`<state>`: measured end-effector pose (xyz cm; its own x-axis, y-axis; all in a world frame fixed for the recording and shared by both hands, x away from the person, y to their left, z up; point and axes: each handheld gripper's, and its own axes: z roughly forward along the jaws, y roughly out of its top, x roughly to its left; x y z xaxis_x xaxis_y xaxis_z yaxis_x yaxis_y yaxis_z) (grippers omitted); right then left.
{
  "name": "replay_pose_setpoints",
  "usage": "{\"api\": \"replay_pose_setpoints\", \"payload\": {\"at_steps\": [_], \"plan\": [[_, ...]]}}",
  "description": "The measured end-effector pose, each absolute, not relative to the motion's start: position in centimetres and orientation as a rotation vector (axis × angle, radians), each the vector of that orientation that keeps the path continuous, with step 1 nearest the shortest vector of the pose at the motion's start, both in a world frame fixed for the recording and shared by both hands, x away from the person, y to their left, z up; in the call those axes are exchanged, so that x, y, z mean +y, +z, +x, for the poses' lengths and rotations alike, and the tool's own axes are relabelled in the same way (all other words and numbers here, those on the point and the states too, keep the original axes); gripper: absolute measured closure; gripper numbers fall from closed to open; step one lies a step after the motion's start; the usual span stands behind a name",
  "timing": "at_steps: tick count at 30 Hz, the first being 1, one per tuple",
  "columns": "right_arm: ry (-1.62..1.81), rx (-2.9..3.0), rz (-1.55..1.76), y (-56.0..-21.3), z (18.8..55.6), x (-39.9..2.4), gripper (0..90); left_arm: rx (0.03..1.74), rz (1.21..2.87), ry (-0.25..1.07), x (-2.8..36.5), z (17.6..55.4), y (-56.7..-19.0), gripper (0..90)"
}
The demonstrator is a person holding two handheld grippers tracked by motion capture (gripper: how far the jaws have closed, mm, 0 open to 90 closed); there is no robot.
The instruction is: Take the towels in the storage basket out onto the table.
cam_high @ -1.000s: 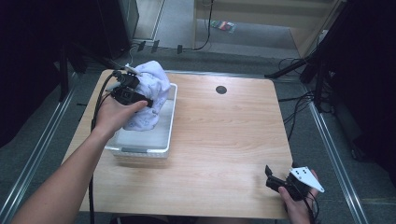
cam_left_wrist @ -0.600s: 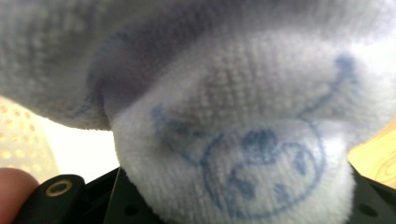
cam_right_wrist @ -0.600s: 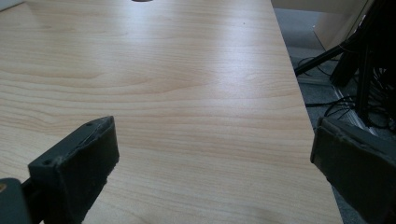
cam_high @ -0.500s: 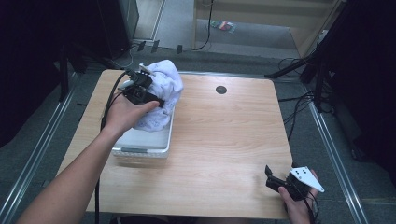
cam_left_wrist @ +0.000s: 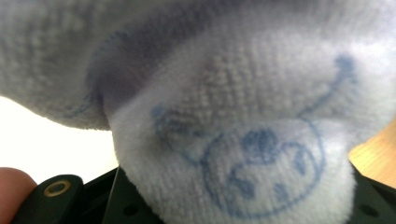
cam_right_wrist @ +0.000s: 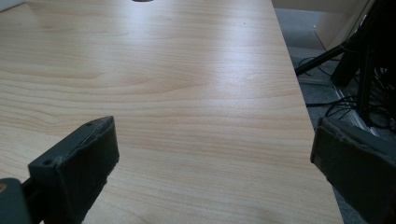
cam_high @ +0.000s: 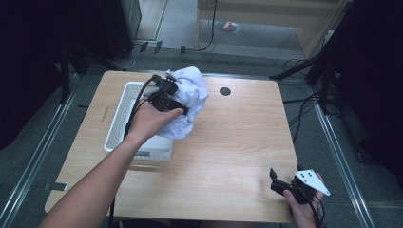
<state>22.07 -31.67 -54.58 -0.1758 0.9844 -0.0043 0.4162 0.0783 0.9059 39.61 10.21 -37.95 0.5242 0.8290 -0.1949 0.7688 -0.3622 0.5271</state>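
The towel is white, fluffy terry with a blue cartoon print, bunched and clamped in the left gripper; the right gripper's 2 fingers are spread, grasping nothing.

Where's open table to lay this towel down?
Bare wood runs from the white basket rightward to the table's right edge, between the dark hole and the right gripper. It is crowded around the left gripper, shut on the towel.
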Motion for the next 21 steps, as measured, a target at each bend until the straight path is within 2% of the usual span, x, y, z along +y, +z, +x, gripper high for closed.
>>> {"api": "replay_pose_setpoints", "payload": {"at_steps": [21], "plan": [[1.066,1.692,1.405,-54.6,22.2,-31.7,1.1,1.234,2.217,0.044,4.1,40.0,-41.6,56.5]]}}
